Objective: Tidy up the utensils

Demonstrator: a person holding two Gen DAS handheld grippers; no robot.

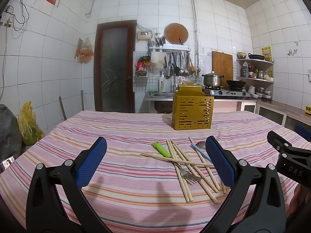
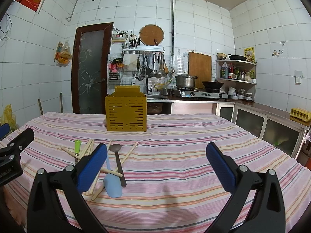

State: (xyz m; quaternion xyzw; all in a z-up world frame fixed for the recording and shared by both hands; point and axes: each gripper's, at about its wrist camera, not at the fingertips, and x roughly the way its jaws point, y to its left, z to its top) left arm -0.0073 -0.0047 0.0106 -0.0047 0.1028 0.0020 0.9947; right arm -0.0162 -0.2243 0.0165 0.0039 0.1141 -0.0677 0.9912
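A gold perforated utensil holder (image 1: 192,111) (image 2: 126,113) stands upright on the striped tablecloth. In front of it lies a loose pile: several wooden chopsticks (image 1: 186,167) (image 2: 128,154), a fork (image 1: 187,173) with a green handle (image 1: 162,149) (image 2: 77,145), a dark metal spoon (image 2: 117,159) (image 1: 201,145) and a light blue spatula (image 2: 112,186) (image 1: 201,152). My left gripper (image 1: 158,160) is open just short of the pile, its right finger over the pile's right side. My right gripper (image 2: 156,162) is open, the pile by its left finger. Nothing is held.
The table (image 2: 184,155) wears a pink striped cloth. Behind it are a sink, a stove with a pot (image 2: 185,80) and a wok, corner shelves and a dark door (image 1: 114,68). A yellow bag (image 1: 28,124) sits at left. Each gripper shows at the edge of the other's view.
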